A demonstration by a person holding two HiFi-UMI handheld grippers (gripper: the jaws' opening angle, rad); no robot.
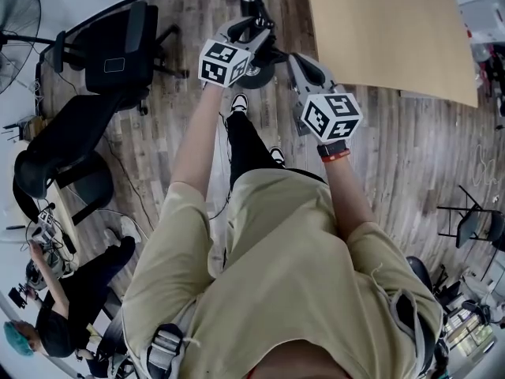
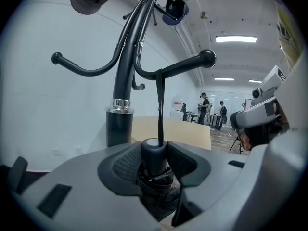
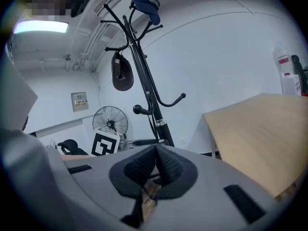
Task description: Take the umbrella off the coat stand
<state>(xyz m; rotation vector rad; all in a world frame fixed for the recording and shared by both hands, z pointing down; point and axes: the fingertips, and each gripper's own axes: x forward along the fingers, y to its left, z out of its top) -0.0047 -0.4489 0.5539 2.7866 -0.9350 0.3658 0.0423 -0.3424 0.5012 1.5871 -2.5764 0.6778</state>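
Left gripper seemingly clamped on the umbrella (strap looped over the coat stand); right gripper closed, empty.

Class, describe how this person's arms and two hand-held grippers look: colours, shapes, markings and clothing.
The left hand-held gripper and right hand-held gripper are smooth grey shells with black textured pads. The left cube and right cube are white with black square markers. The person wears a beige short-sleeved shirt and, on the right wrist, a black watch with an orange-red band.
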